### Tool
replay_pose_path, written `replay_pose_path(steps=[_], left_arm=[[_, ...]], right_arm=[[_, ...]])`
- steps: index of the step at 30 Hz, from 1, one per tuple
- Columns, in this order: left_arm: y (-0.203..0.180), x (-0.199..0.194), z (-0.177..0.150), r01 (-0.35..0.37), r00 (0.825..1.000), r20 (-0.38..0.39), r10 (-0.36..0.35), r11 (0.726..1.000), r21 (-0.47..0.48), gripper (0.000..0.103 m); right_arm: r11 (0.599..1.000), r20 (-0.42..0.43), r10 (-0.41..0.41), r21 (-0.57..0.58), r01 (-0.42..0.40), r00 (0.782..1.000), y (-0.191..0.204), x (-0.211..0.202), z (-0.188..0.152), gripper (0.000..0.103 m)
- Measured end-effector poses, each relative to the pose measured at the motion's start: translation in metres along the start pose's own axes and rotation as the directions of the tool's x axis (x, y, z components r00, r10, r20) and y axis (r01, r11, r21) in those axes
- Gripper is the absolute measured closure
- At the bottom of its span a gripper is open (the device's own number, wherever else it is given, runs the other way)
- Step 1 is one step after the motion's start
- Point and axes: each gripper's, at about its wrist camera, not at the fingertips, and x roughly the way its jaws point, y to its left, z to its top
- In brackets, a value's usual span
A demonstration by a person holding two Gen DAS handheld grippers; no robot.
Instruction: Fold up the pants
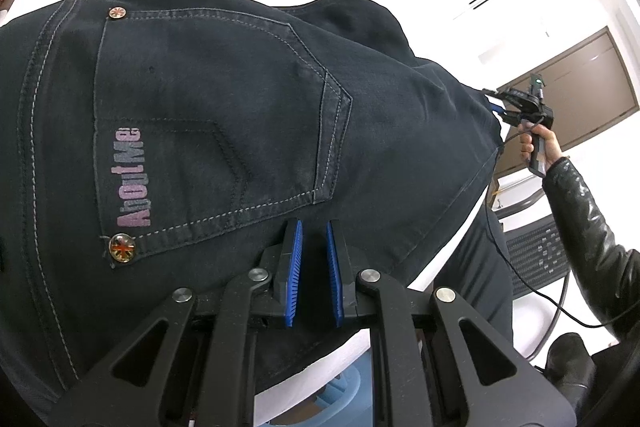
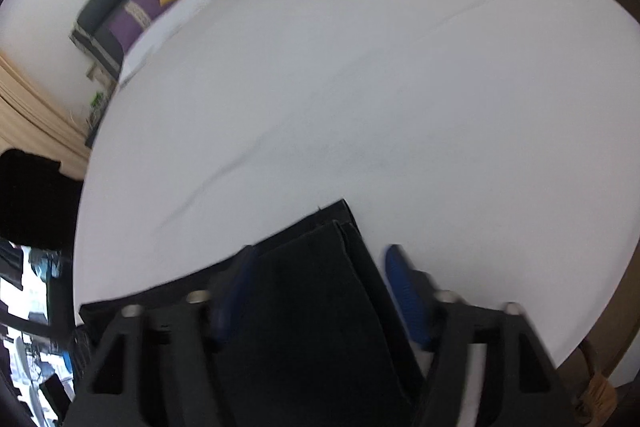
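seemingly mid-fold, the dark pants (image 1: 224, 131) lie on the white bed (image 2: 400, 87), left gripper (image 1: 315, 267) narrowed on the cloth by the back pocket (image 1: 216, 115), right gripper (image 2: 320, 291) spread wide around a folded end, more folds likely remaining.

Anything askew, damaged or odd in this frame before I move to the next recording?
Nothing stands out. The dark pants lie on the white bed, back pocket up, intact. The left gripper is over the fabric; the right gripper straddles a corner, blurred.
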Motion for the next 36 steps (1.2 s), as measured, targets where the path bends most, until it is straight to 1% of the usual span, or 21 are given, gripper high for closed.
replay_pose_path(steps=[1, 3, 7, 11, 12, 13, 14, 16, 18, 19, 20, 21, 22, 23, 25, 27, 29, 31, 32, 34, 36], left_arm=[[0.0, 0.0, 0.001, 0.001, 1.0, -0.001, -0.001, 1.0, -0.001, 0.091], [0.001, 0.001, 0.002, 0.003, 1.0, -0.001, -0.003, 1.0, -0.002, 0.091], [0.0, 0.001, 0.002, 0.001, 1.0, 0.001, -0.001, 1.0, 0.0, 0.091], [-0.001, -0.001, 0.0, -0.007, 1.0, 0.013, 0.006, 1.0, 0.001, 0.091], [-0.001, -0.001, 0.0, -0.008, 1.0, 0.018, 0.008, 1.0, 0.001, 0.091], [-0.002, -0.002, -0.001, -0.011, 1.0, 0.022, 0.011, 1.0, 0.001, 0.091], [-0.002, -0.002, -0.002, -0.013, 1.0, 0.026, 0.013, 1.0, 0.002, 0.091], [-0.002, -0.003, -0.003, -0.014, 0.999, 0.032, 0.014, 1.0, 0.003, 0.091], [-0.002, -0.004, -0.006, -0.013, 0.999, 0.043, 0.013, 1.0, 0.005, 0.091], [-0.003, -0.004, -0.007, -0.013, 0.999, 0.049, 0.012, 1.0, 0.004, 0.091], [-0.003, -0.004, -0.008, -0.014, 0.998, 0.053, 0.014, 1.0, 0.005, 0.091], [-0.003, -0.004, -0.009, -0.017, 0.998, 0.058, 0.016, 1.0, 0.008, 0.091], [-0.004, -0.004, -0.01, -0.019, 0.998, 0.061, 0.018, 1.0, 0.011, 0.091], [-0.005, -0.004, -0.01, -0.021, 0.998, 0.064, 0.02, 1.0, 0.011, 0.091], [-0.006, -0.004, -0.01, -0.024, 0.997, 0.069, 0.023, 1.0, 0.009, 0.091], [-0.006, -0.006, -0.012, -0.027, 0.997, 0.072, 0.025, 1.0, 0.015, 0.091], [-0.007, -0.008, -0.012, -0.028, 0.997, 0.073, 0.026, 0.999, 0.02, 0.091], [-0.006, -0.011, -0.013, -0.026, 0.997, 0.078, 0.024, 1.0, 0.019, 0.091], [-0.006, -0.01, -0.012, -0.026, 0.997, 0.079, 0.025, 0.999, 0.02, 0.091], [-0.007, -0.011, -0.012, -0.034, 0.996, 0.083, 0.031, 0.999, 0.034, 0.091], [-0.006, -0.012, -0.011, -0.031, 0.995, 0.091, 0.028, 0.999, 0.037, 0.091]], right_arm=[[1.0, -0.015, -0.013, -0.023, 0.013, 1.0, 0.003, 0.002, 0.001, 0.079], [0.998, -0.01, -0.017, -0.067, 0.017, 1.0, 0.01, 0.0, 0.0, 0.094], [0.997, 0.097, -0.036, -0.065, 0.043, 0.995, 0.011, -0.016, -0.009, 0.098], [1.0, 0.276, 0.008, -0.025, -0.002, 0.961, 0.009, -0.044, -0.02, 0.099], [1.0, 0.296, 0.004, -0.007, -0.002, 0.955, 0.006, -0.043, -0.021, 0.099], [1.0, 0.301, -0.02, 0.025, 0.013, 0.953, -0.002, -0.037, -0.02, 0.099], [0.996, 0.285, -0.081, 0.066, 0.065, 0.955, -0.009, -0.028, -0.018, 0.099], [0.974, 0.215, -0.201, 0.145, 0.172, 0.956, -0.025, -0.008, -0.014, 0.095], [0.965, 0.215, -0.224, 0.187, 0.185, 0.95, -0.032, -0.013, -0.017, 0.095], [0.964, 0.25, -0.23, 0.193, 0.184, 0.941, -0.028, -0.023, -0.021, 0.088], [0.965, 0.276, -0.234, 0.187, 0.186, 0.932, -0.021, -0.031, -0.023, 0.073], [0.973, 0.305, -0.203, 0.167, 0.158, 0.93, -0.008, -0.041, -0.026, 0.071], [0.986, 0.313, -0.134, 0.141, 0.093, 0.94, 0.004, -0.046, -0.028, 0.071], [0.996, 0.285, 0.0, 0.082, -0.024, 0.959, 0.029, -0.046, -0.031, 0.071], [0.992, 0.195, 0.123, -0.064, -0.113, 0.973, 0.082, -0.032, -0.036, 0.071], [0.939, 0.101, 0.164, -0.319, -0.125, 0.981, 0.16, -0.019, -0.05, 0.071], [0.871, 0.022, 0.188, -0.465, -0.156, 0.982, 0.214, -0.004, -0.062, 0.071], [0.788, -0.034, 0.169, -0.595, -0.156, 0.985, 0.269, 0.017, -0.071, 0.071], [0.751, -0.054, 0.144, -0.644, -0.145, 0.988, 0.291, 0.029, -0.071, 0.071], [0.708, -0.081, 0.087, -0.696, -0.119, 0.993, 0.309, 0.041, -0.08, 0.071], [0.658, -0.135, 0.054, -0.74, -0.137, 0.989, 0.329, 0.053, -0.092, 0.071]])
